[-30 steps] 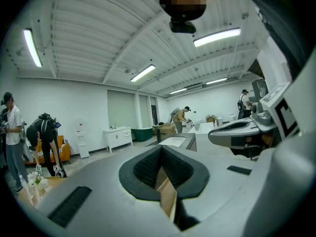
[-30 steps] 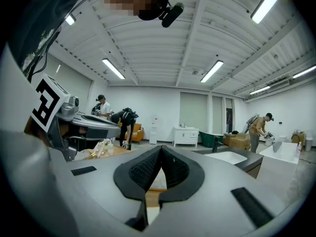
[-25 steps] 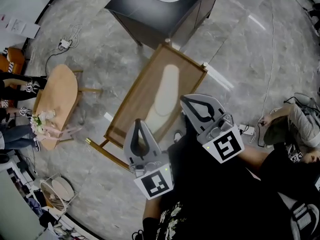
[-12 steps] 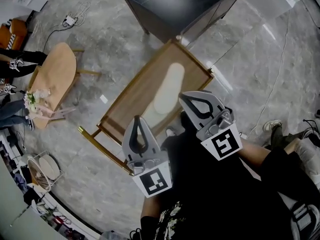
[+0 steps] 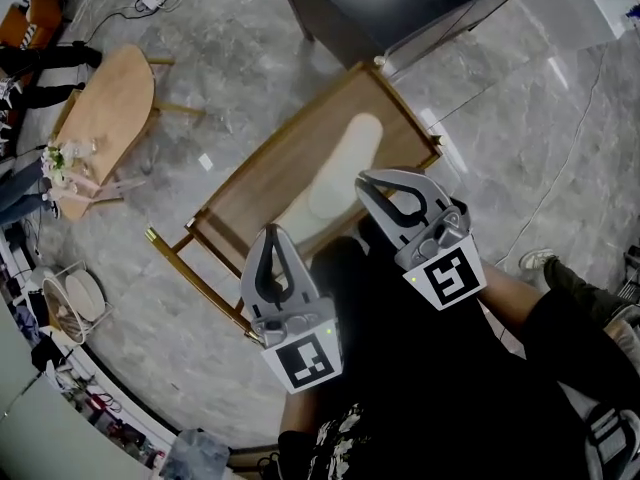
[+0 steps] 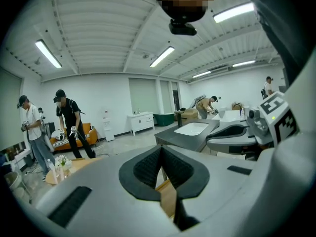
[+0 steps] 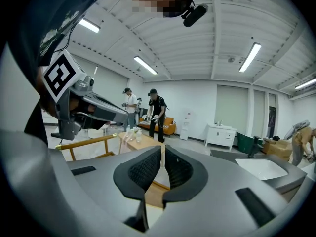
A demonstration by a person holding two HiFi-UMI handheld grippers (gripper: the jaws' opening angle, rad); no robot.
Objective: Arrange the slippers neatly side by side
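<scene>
One dark cabinet: stands beyond the work area with a white basin set in its top; not part of the job.
Wood-framed low table: lies diagonally below both grippers; it bears the task item.
Oval side table: well apart to the left, with people near it.
Slipper: one pale slipper lies lengthwise on the low table; no mate can be made out.
Left gripper: jaws clenched, nothing between them; hangs over the table's near rail.
Right gripper: jaws pressed together and empty, just beside the slipper.
Progress: judged not begun; no pair is side by side.
Risk: closed jaws brought down would push the slipper askew instead of grasping it; the raised frame may foul a low approach; the unseen mate must be located first.
</scene>
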